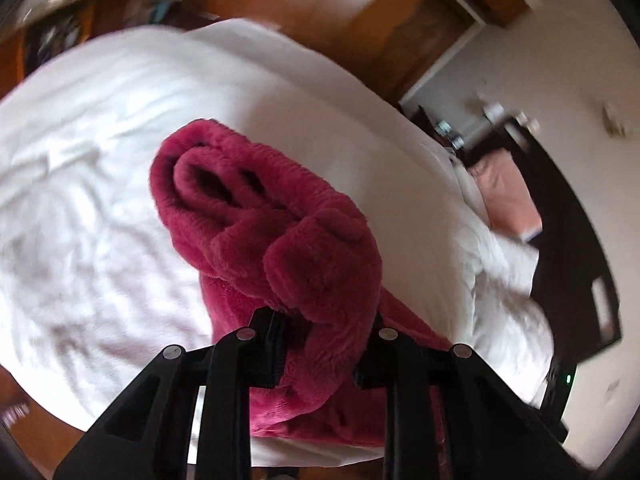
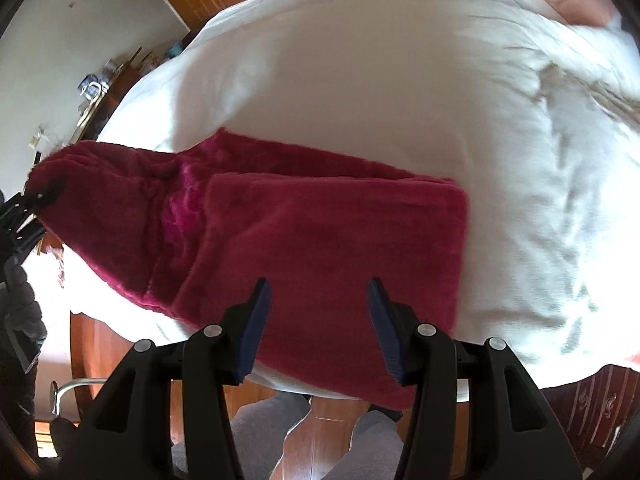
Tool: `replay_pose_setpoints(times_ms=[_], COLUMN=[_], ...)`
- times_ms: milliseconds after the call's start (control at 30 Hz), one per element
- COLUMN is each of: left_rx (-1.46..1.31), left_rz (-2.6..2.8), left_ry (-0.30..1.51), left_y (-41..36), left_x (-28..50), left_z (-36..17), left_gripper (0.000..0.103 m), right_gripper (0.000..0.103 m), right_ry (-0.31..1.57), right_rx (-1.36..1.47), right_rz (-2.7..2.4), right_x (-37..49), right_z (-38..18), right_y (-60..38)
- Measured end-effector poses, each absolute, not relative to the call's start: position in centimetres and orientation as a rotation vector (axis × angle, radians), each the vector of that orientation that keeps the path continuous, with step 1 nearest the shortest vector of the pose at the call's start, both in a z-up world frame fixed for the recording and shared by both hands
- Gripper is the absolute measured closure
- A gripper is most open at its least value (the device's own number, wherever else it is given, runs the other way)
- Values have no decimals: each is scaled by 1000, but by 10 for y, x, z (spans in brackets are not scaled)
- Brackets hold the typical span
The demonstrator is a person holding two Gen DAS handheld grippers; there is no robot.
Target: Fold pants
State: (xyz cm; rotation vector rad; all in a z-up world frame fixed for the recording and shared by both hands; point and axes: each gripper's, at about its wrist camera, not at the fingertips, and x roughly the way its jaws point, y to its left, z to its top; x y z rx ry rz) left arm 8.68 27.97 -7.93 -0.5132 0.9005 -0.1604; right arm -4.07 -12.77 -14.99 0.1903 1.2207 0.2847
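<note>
**Raised Cloth End: Slip and Unfold Risks Noted**

While the left gripper (image 1: 326, 316) has its jaws clamped tight on a bunched end of the deep crimson, plush fleece pants (image 2: 320, 240), that end hangs lifted off the white, rumpled bed cover (image 2: 400, 80), and the rest of the garment lies as a partly folded rectangle near the bed's near edge. The right gripper (image 2: 320, 320) stands about half open above the folded part, its blue-padded fingers (image 2: 256, 320) holding nothing; whether they touch the pile cannot be told.

Findings, as judgement:

- The hold is on a thick, soft wad (several layers rolled together). Fleece of this kind compresses and creeps; a layer could slide out of the jaws and the lifted end drop short of its mark.
- With nothing pinning the flat portion, a pull from the raised end could drag it across the cover and skew the fold already made.
- The garment sits close to the bed's edge, above the wooden floor (image 2: 316, 432); a dragged or dropped section could spill over.
- The lifted end is twisted, so it may land creased rather than flat.
</note>
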Motion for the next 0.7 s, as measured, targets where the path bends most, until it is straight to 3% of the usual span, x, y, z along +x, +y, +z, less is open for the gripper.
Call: replay_pose_setpoints(times_ms=[367, 700], left_rx=[-191, 199], left_rz=[-424, -604], left_ry=[942, 1068], left_y=[92, -59], left_x=[92, 53], left_z=[-52, -118], left_gripper=[80, 80], right_gripper=[51, 51], right_ry=[1203, 1255], right_rx=[297, 405], right_rz=[277, 297], right_x=[-49, -62], right_z=[-160, -184], right_y=[-214, -254])
